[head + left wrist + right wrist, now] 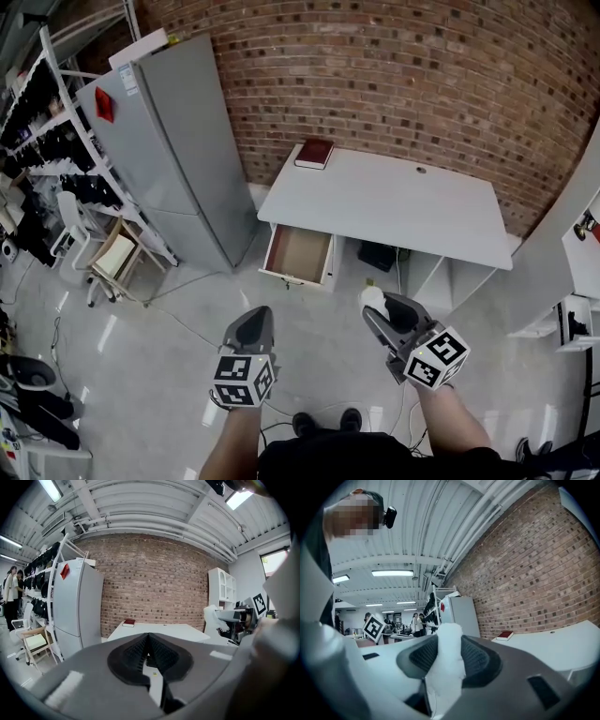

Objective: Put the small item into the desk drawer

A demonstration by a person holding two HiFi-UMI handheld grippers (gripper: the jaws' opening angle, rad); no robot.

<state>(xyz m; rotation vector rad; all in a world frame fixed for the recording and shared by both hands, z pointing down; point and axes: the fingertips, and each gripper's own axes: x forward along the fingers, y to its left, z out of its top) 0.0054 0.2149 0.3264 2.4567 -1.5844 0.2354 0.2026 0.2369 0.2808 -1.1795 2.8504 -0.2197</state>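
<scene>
A white desk (394,202) stands against the brick wall, and its drawer (298,255) at the left end is pulled open and looks empty. My right gripper (375,306) is held over the floor short of the desk, shut on a small soft white item (372,297). That item (447,663) fills the gap between the pads in the right gripper view. My left gripper (258,316) hovers to the left of it at about the same distance from the desk. Its jaws meet at the tips, with nothing between them (149,637). The drawer is ahead, roughly between the two grippers.
A dark red book (314,153) lies on the desk's far left corner. A tall grey fridge (178,141) stands left of the desk, with shelving (56,150) and a chair (108,258) beyond it. White cabinets (581,244) stand at the right. Cables run across the floor.
</scene>
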